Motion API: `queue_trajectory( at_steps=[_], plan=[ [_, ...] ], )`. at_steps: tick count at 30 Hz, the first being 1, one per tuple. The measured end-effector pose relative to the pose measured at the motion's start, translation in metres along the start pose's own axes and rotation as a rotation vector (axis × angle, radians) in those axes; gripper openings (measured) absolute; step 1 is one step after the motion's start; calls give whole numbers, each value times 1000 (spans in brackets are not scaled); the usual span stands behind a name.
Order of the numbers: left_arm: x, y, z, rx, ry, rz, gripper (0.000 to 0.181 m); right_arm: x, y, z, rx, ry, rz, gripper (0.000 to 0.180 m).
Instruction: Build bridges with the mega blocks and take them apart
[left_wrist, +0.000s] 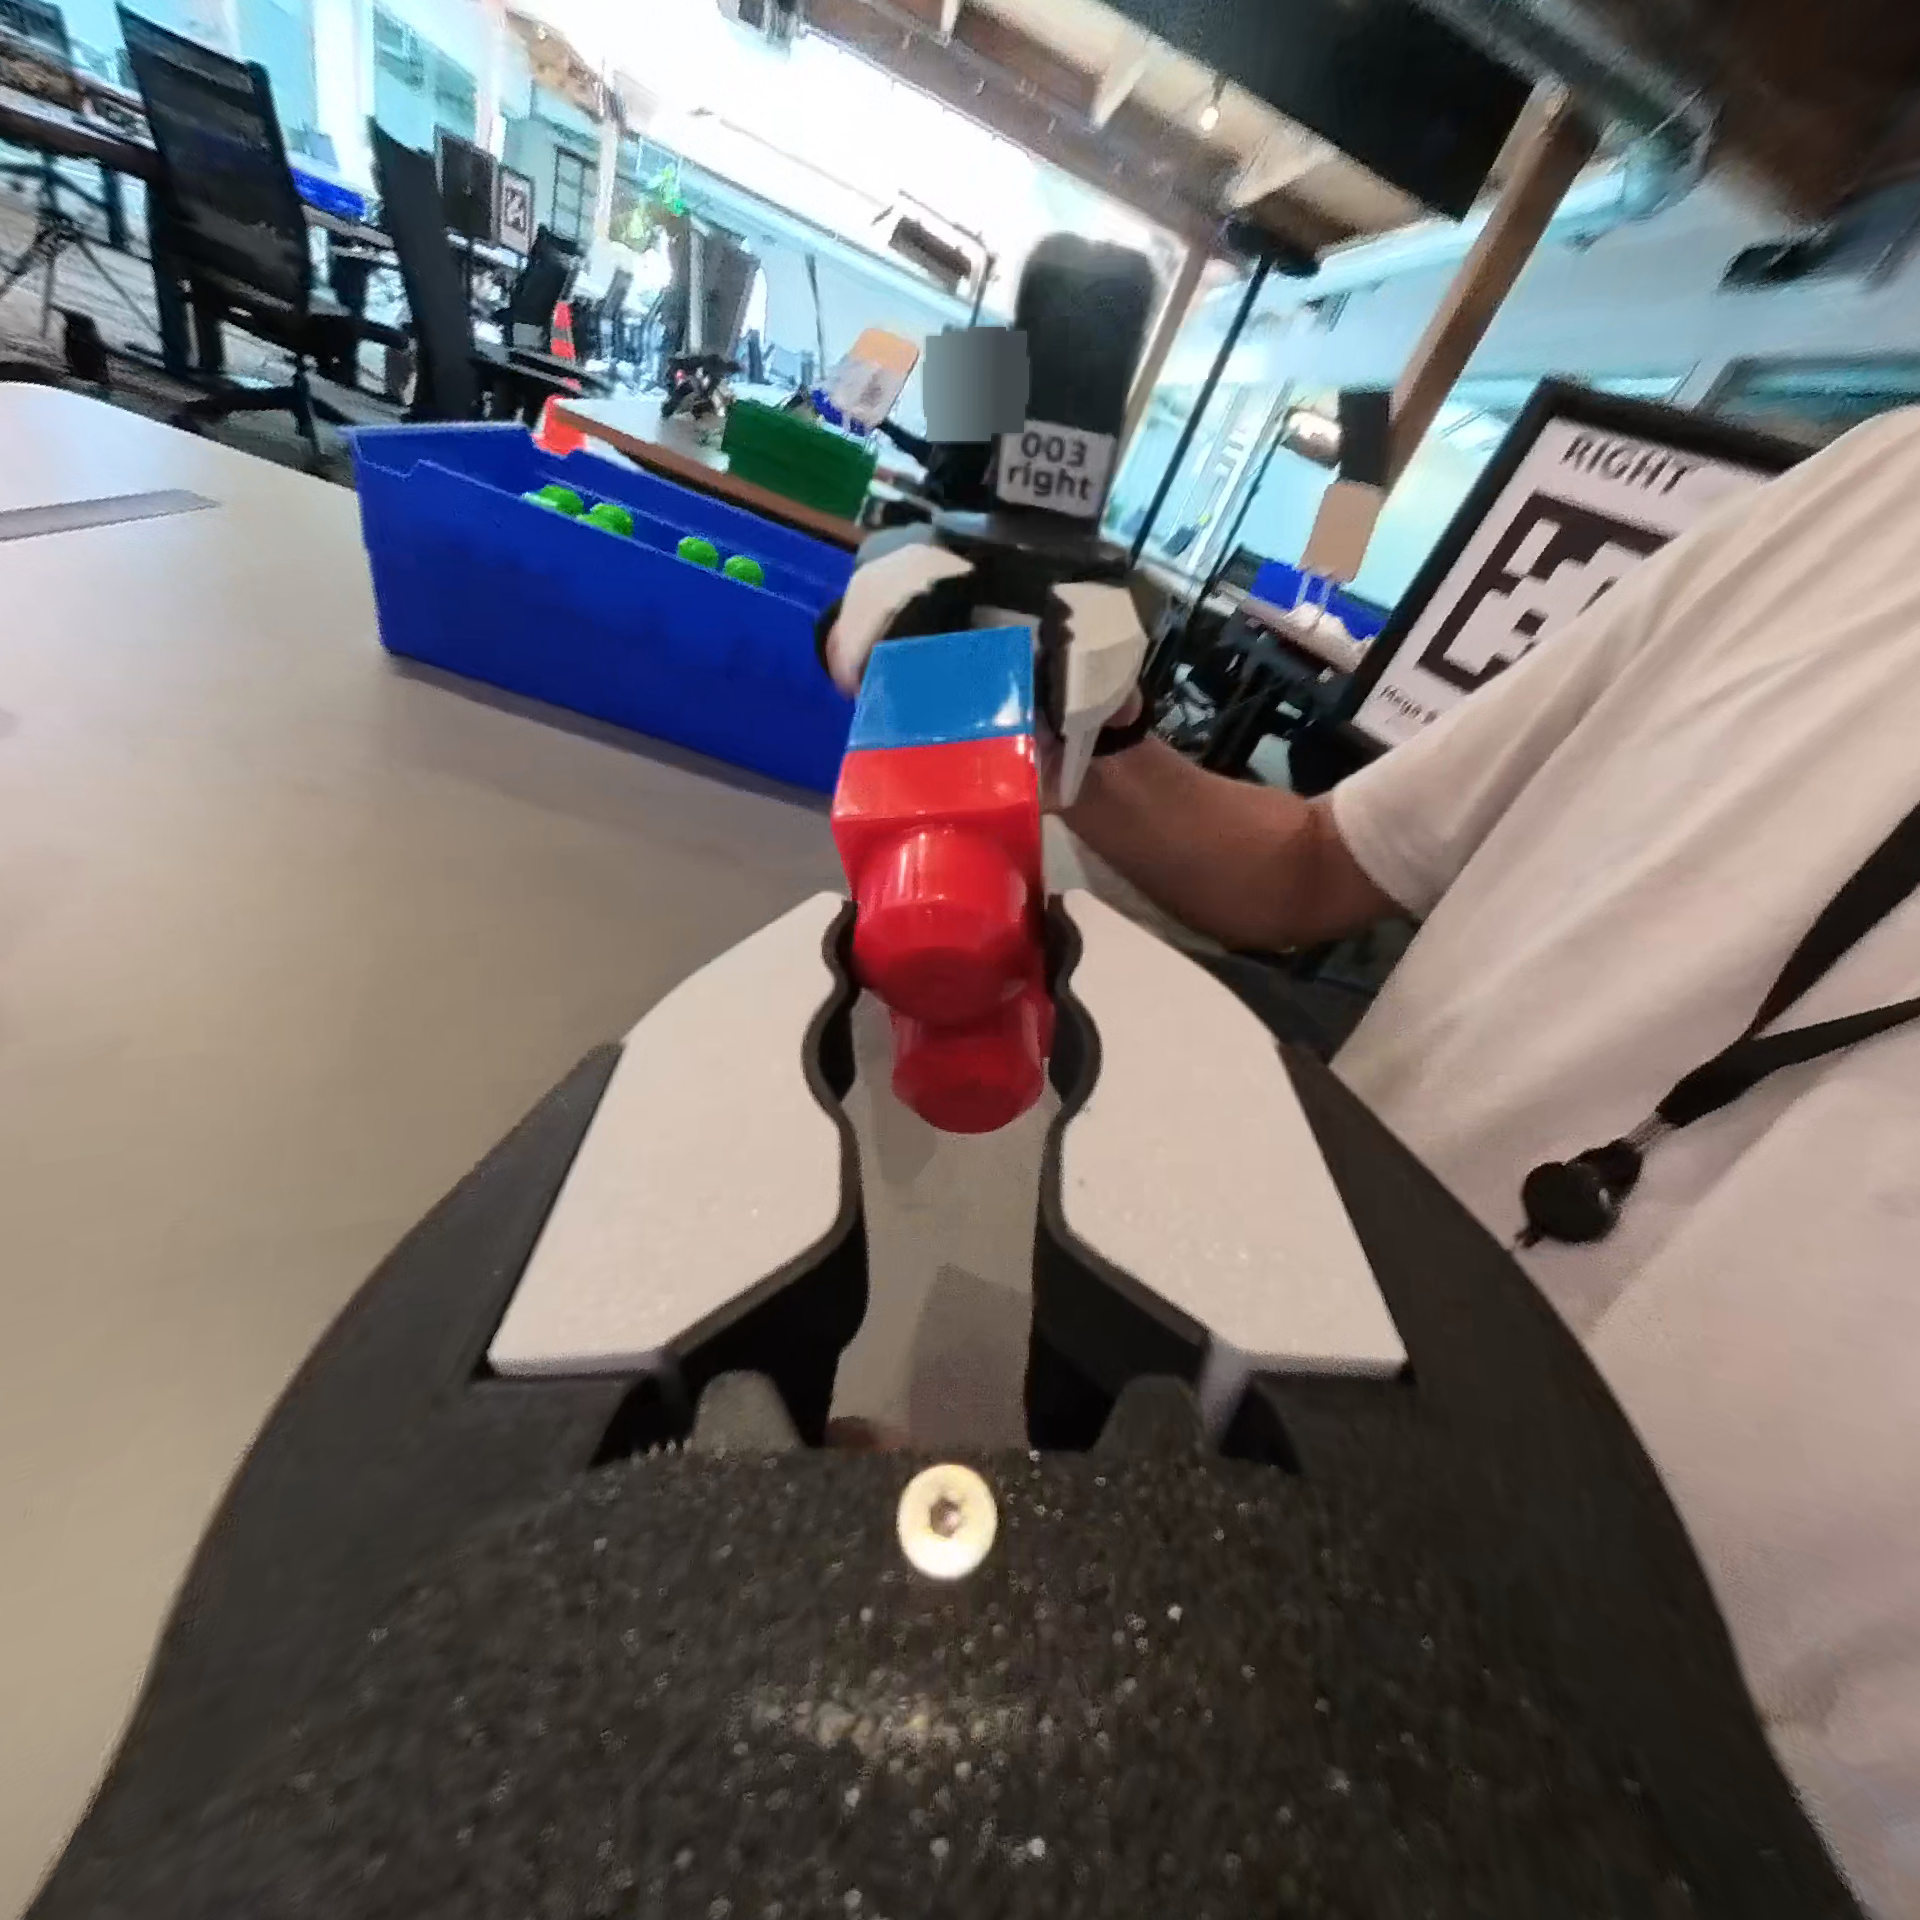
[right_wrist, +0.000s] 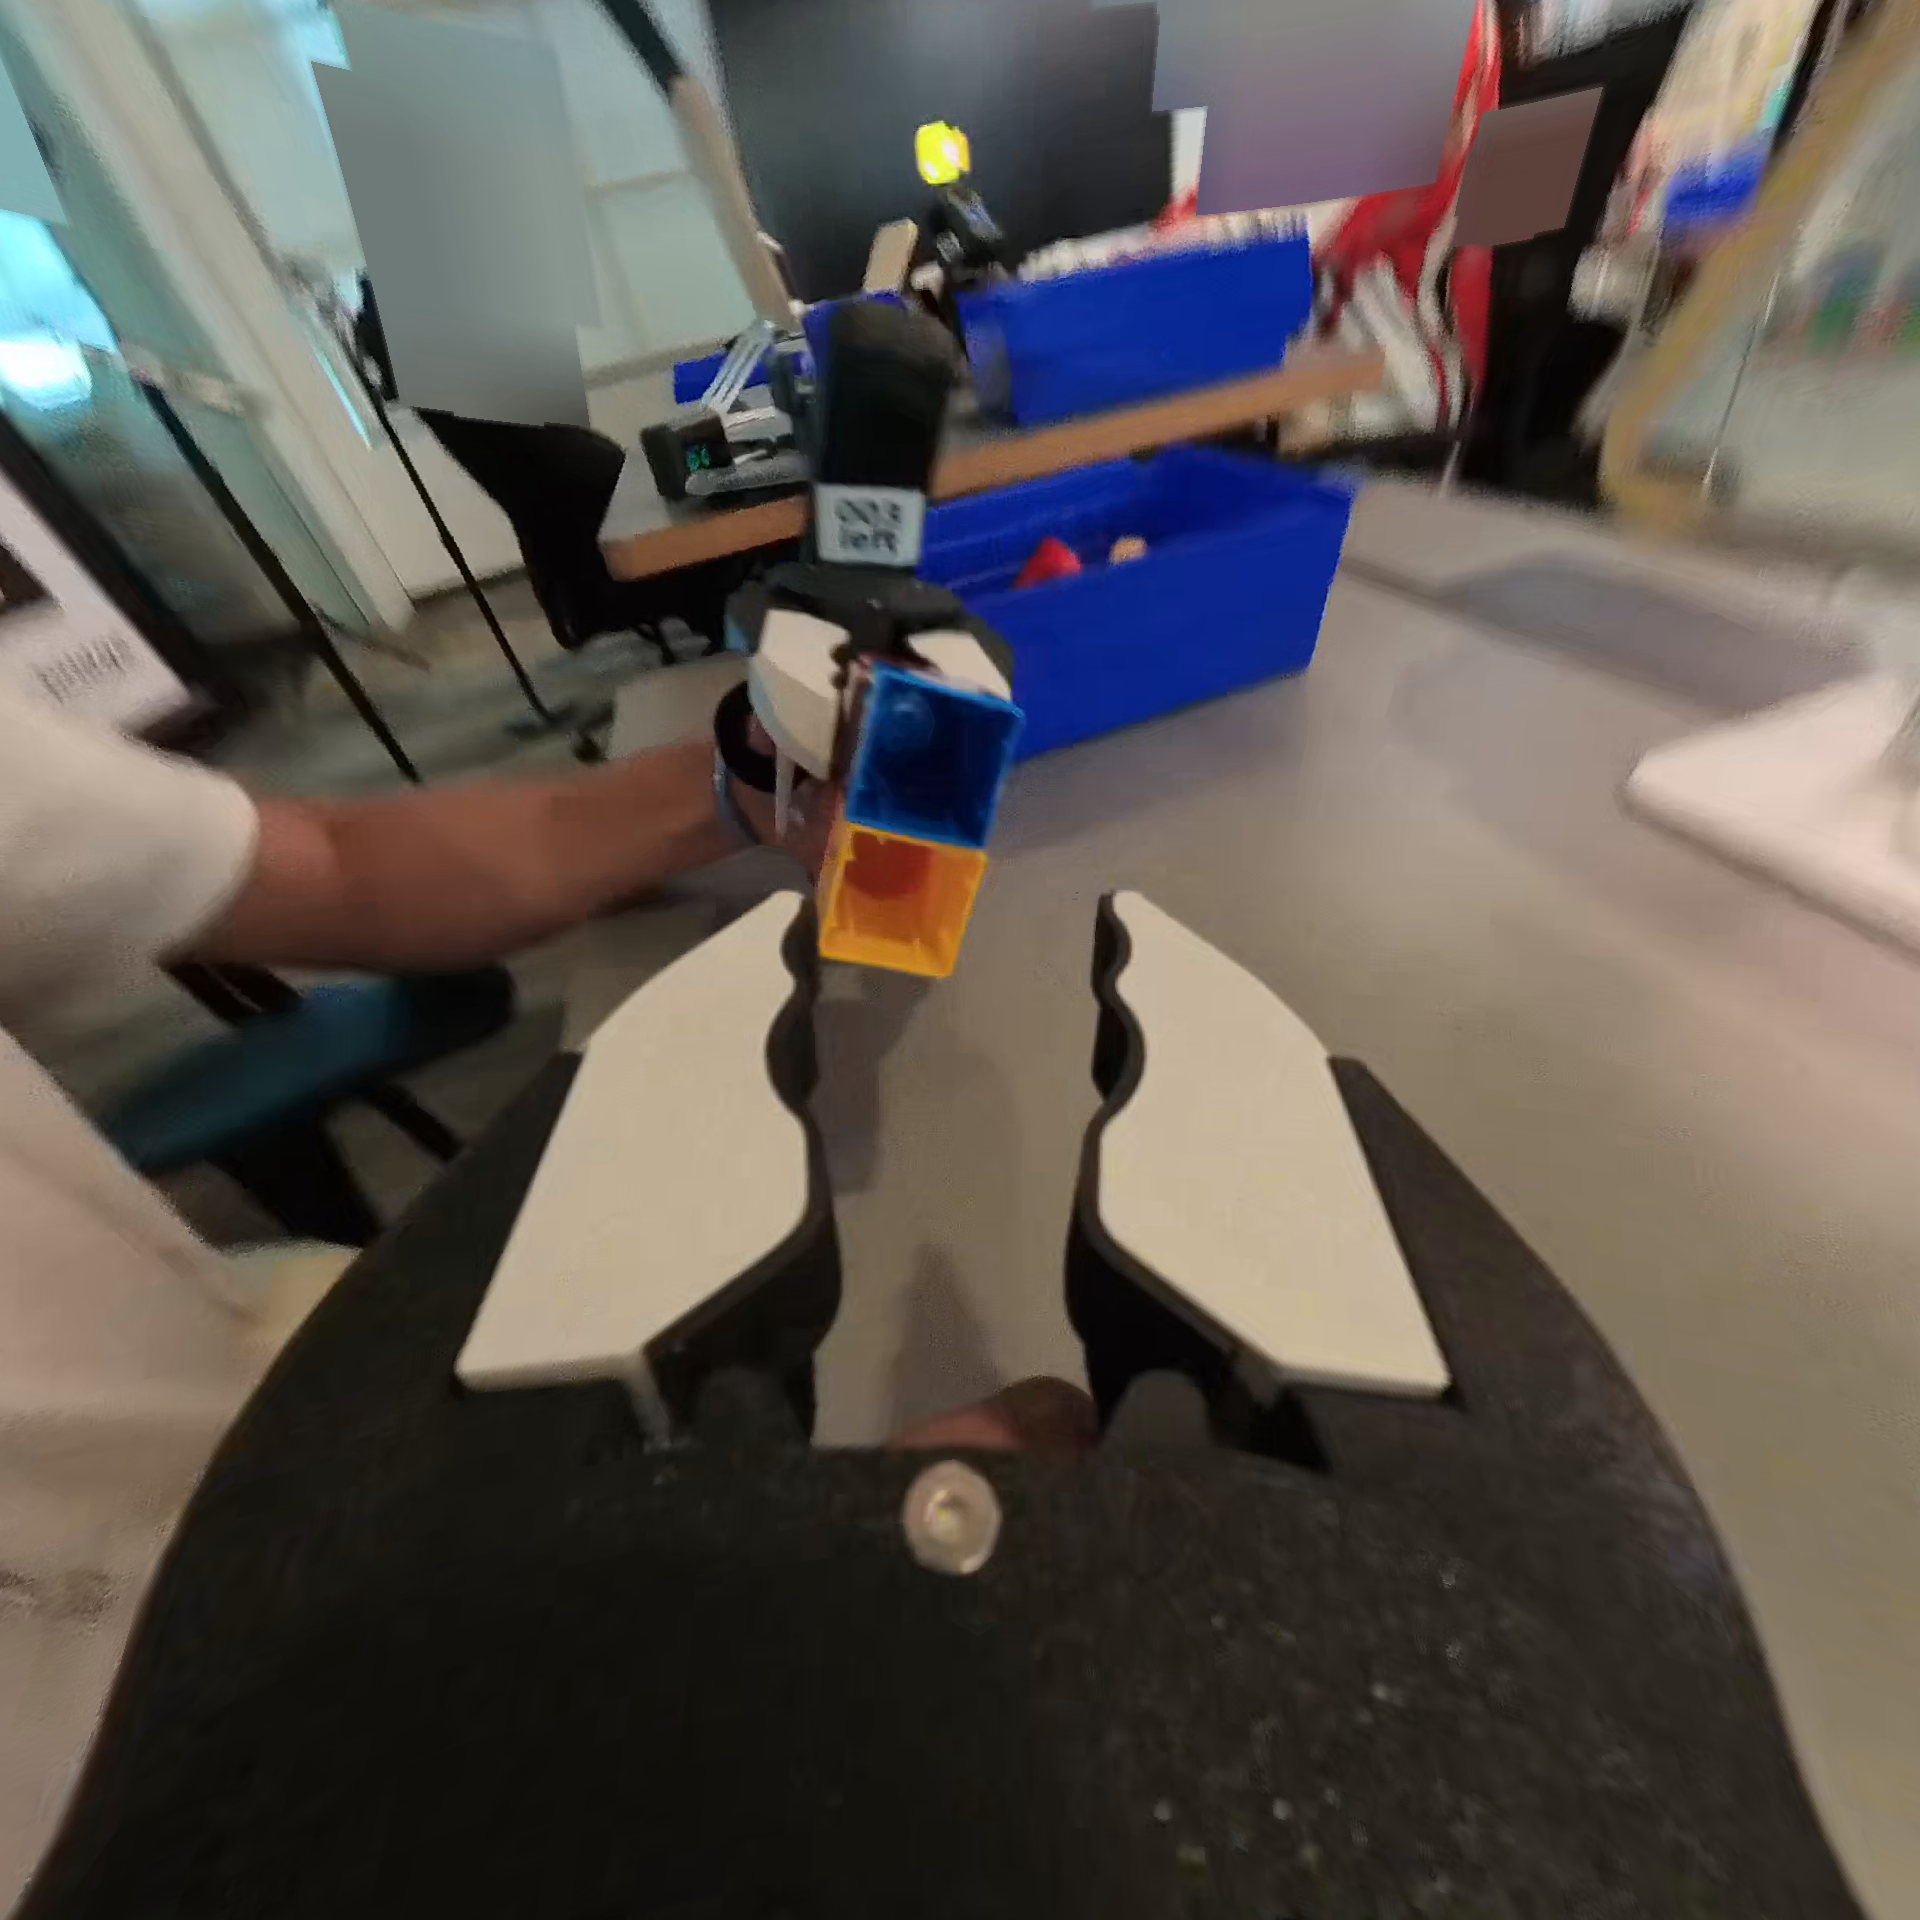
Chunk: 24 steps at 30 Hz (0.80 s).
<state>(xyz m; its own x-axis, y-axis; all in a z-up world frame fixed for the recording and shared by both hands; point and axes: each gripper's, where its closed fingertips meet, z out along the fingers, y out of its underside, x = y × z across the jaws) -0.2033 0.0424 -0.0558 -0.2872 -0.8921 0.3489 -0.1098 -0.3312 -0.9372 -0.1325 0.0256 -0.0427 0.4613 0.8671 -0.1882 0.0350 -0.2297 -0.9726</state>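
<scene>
**Left fingers clamped on the block stack, right fingers spread and empty**

On my left wrist view, the pale, smooth bench (left_wrist: 260, 831) runs off to the left, and a deep blue plastic bin (left_wrist: 582, 613) with straight walls sits on it farther back; a few glossy green studs (left_wrist: 608, 517) peek over its rim. In the middle, my left gripper (left_wrist: 951, 935) has its white, wavy-edged fingers (left_wrist: 727, 1122) clamped on the round studs of a shiny red block (left_wrist: 940, 831). A blue block (left_wrist: 945, 691) is stacked on the red one's far end, and the whole stack is held in the air above the bench, pointing away from the camera. Just behind the blue block I see my right gripper (left_wrist: 982, 644) facing me, and to the right a person's forearm (left_wrist: 1226, 852) and white shirt (left_wrist: 1662, 831).

On my right wrist view, the forearm comes in from the left. In the centre, the stack shows its hollow square undersides: the blue cavity above and an orange-yellow block (right_wrist: 899, 909) below it, both boxy with thin walls. My right gripper (right_wrist: 951, 966) has its fingers (right_wrist: 1216, 1122) apart, holding nothing; the orange-yellow block hangs just ahead of the left fingertip. The picture is blurred, so I cannot tell whether they touch. Behind, to the right, another blue bin (right_wrist: 1143, 623) rests on the grey bench.
</scene>
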Motion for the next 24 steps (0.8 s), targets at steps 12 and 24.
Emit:
queue_trajectory(
  at_steps=[12, 24],
  plan=[
    [6, 15, 10, -126, -13, 58, 33, -17, 27, 45, -119, -20, 78, 52],
    [10, -13, -5, 32, -97, 39, 56, -8, -4, 23, 148, -65, 201, 37]
  ],
)
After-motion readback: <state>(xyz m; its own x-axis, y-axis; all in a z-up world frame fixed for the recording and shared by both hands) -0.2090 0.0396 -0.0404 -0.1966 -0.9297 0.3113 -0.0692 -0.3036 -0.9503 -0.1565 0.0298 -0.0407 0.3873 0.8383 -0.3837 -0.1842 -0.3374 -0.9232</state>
